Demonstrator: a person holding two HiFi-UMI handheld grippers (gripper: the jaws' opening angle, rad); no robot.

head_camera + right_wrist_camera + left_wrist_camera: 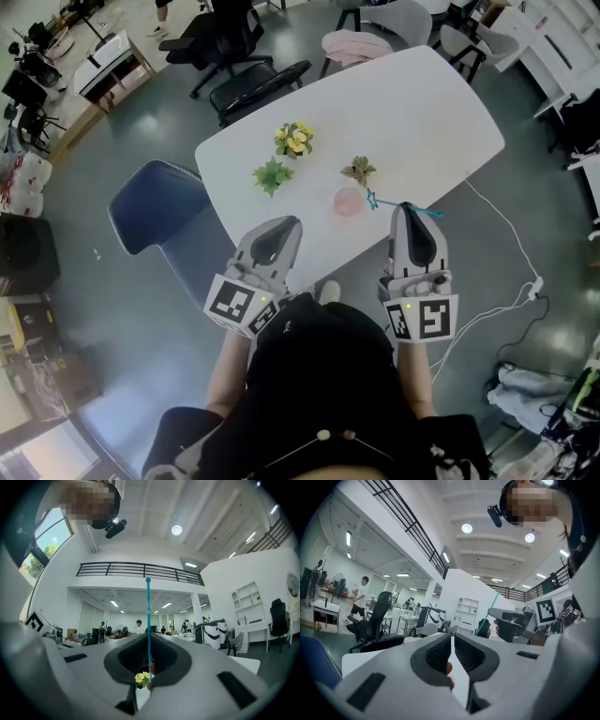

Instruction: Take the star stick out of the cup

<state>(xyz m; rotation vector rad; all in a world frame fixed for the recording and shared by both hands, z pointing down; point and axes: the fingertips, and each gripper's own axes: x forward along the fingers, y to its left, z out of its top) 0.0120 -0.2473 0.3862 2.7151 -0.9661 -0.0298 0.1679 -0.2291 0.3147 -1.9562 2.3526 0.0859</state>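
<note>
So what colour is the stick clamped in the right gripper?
Turquoise. The star stick shows best in the right gripper view.

Just beside the cup, the middle of the star stick is swallowed by the right claw, so only its star end and tail tip poke out. In the right gripper view its lower end dips behind the pads, and that reddish sliver there is too small to call.

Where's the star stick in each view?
Head view: star stick right of center, crossing the right gripper tip.
Left gripper view: thin teal line right of center, rising from that gripper.
Right gripper view: vertical line at center, pinched between the fingers.
Shared landmark: the right gripper.
</note>
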